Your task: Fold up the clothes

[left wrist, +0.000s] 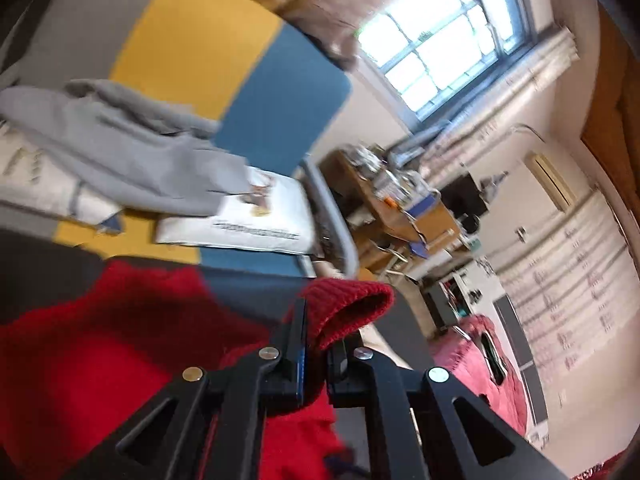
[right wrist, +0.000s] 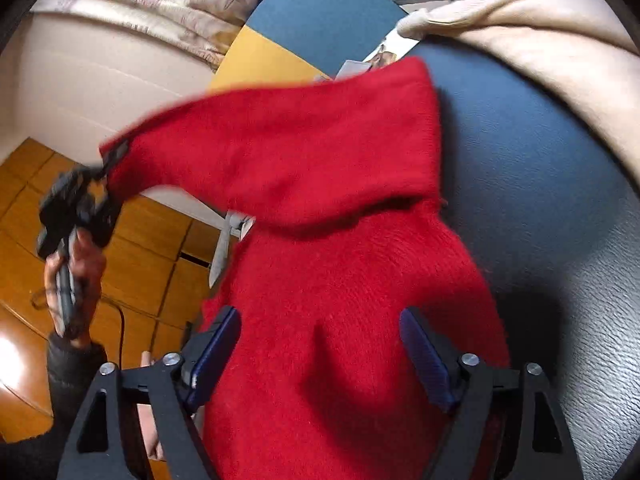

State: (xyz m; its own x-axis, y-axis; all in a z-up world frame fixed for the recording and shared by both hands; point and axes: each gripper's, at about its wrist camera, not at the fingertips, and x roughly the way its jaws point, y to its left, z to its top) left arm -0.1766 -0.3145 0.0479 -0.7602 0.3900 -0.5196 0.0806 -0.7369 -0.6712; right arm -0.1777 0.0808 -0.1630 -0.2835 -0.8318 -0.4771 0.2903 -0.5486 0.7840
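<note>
While your left claw (left wrist: 316, 344) is pinched tight on the ribbed cuff (left wrist: 352, 304) of the red sweater (right wrist: 328, 240), your right claw (right wrist: 320, 344) stands wide, its blue pads either side of the knit and pressing on nothing. Whether they brush the wool you cannot tell. The sweater's body lies directly under and ahead of the right claw, draped over a dark leathery surface (right wrist: 560, 200) that looks like a seat or cushion. From there its sleeve (right wrist: 240, 144) runs up and away to the left, stretched out over the wooden floor (right wrist: 152, 248) to the left claw (right wrist: 106, 168), held up in your hand (right wrist: 74, 264). So the sleeve's long axis points from the right claw toward the left one, and any fold of it probably has the left hand carrying the cuff back across the body, which is nearer the right claw.

Only the right wrist view shows the whole span of sleeve and the body beneath it. Only the left wrist view shows the grip on the cuff closely, plus a grey garment (left wrist: 132, 144) crumpled on a yellow-and-blue surface (left wrist: 200, 48) beyond, and a window (left wrist: 440, 40).
</note>
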